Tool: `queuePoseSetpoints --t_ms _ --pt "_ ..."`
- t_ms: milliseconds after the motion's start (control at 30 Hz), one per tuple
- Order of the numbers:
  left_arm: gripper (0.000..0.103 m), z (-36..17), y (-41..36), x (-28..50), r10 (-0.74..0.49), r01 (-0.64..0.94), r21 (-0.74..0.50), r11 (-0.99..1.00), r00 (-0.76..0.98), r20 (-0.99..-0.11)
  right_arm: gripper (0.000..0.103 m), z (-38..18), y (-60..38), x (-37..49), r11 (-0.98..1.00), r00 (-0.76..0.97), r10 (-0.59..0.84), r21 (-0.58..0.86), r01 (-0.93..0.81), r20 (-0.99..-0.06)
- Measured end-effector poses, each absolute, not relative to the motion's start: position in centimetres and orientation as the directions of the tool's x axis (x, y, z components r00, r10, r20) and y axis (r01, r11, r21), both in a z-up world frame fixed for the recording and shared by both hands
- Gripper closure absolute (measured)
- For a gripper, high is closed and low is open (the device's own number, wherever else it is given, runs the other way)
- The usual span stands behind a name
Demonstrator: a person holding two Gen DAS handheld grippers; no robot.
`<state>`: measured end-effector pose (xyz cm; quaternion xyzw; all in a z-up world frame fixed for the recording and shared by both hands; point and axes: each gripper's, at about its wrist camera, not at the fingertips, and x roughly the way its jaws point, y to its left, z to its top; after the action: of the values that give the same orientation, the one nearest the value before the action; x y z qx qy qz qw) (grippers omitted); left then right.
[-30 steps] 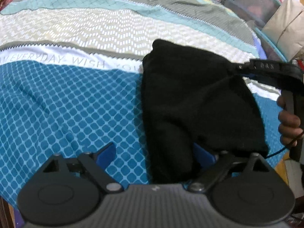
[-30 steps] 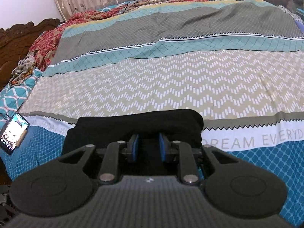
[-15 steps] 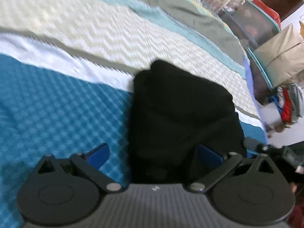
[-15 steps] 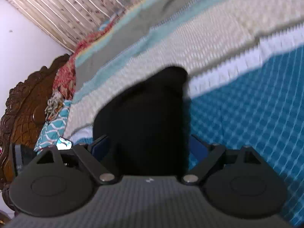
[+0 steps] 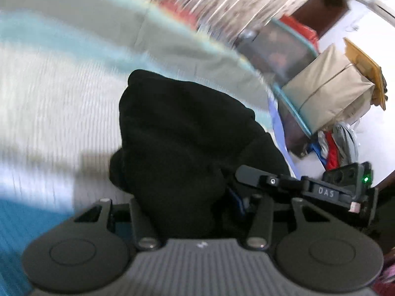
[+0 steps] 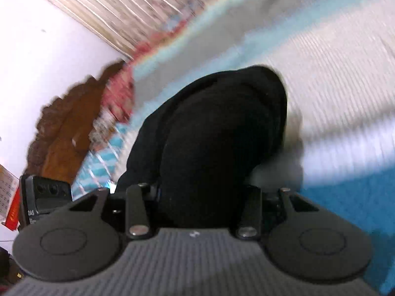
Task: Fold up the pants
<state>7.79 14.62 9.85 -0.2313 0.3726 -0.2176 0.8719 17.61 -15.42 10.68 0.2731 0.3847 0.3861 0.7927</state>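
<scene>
Both grippers have just been closing on the folded black pants (image 5: 187, 133), the left gripper (image 5: 190, 212) and the right gripper (image 6: 197, 202) each with the bundle between its jaws. Pants hang slightly above the striped bedspread (image 5: 61, 103), near its blue front edge.
</scene>
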Motion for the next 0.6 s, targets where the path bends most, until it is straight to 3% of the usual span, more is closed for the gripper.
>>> queuePoseSetpoints --t_ms 167,267,500,600 --pt "0.054 12.0 15.1 15.8 -0.465 0.201 -0.469 0.860 0.687 -0.559 0.056 12.5 -12.0 25.1 0.575 0.476 0.804 0.671 -0.467 -0.358" --pt "0.054 10.7 15.3 21.0 -0.433 0.162 -0.458 0.874 0.689 -0.582 0.056 11.3 -11.1 29.7 0.594 0.500 0.786 0.670 -0.445 -0.364" --pt "0.054 4.0 15.5 28.6 -0.338 0.076 -0.381 0.921 0.639 -0.691 0.056 4.1 -10.1 36.9 0.649 0.473 0.740 0.694 -0.313 -0.478" --pt "0.039 1.6 15.0 29.4 -0.256 0.027 -0.309 0.951 0.630 -0.733 0.048 2.0 -9.4 37.2 0.700 0.470 0.694 0.662 -0.267 -0.545"
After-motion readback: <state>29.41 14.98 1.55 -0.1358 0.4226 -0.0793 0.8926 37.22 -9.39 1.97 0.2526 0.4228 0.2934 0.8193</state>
